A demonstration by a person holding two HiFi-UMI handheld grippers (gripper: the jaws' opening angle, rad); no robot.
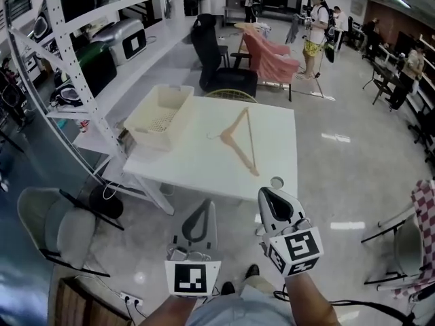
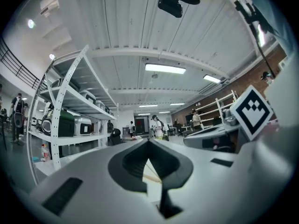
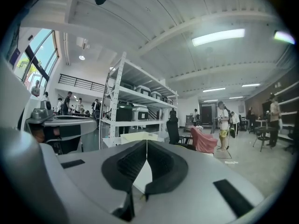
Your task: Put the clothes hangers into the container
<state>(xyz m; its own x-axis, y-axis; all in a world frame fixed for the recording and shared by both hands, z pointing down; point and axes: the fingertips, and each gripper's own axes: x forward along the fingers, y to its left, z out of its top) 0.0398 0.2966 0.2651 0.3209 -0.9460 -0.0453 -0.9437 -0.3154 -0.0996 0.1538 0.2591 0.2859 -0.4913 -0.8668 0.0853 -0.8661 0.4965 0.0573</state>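
Note:
A wooden clothes hanger (image 1: 241, 143) lies flat on the white table (image 1: 204, 161), right of centre. A cream plastic basket (image 1: 161, 116) stands on the table's left side and looks to hold nothing. Both grippers hang below the table's near edge, above the floor. My left gripper (image 1: 204, 203) is shut with nothing in it; my right gripper (image 1: 266, 193) is shut too, empty, close to the table's near right corner. In the left gripper view a strip of the hanger (image 2: 152, 178) shows through the opening behind the closed jaw tips (image 2: 149, 141). The right gripper view shows its closed tips (image 3: 146, 142).
A metal shelf rack (image 1: 75, 53) with appliances runs along the left. A grey chair (image 1: 58, 226) stands at the near left, a black office chair (image 1: 216, 60) beyond the table. People stand at the far end (image 1: 316, 32). A power strip (image 1: 129, 299) lies on the floor.

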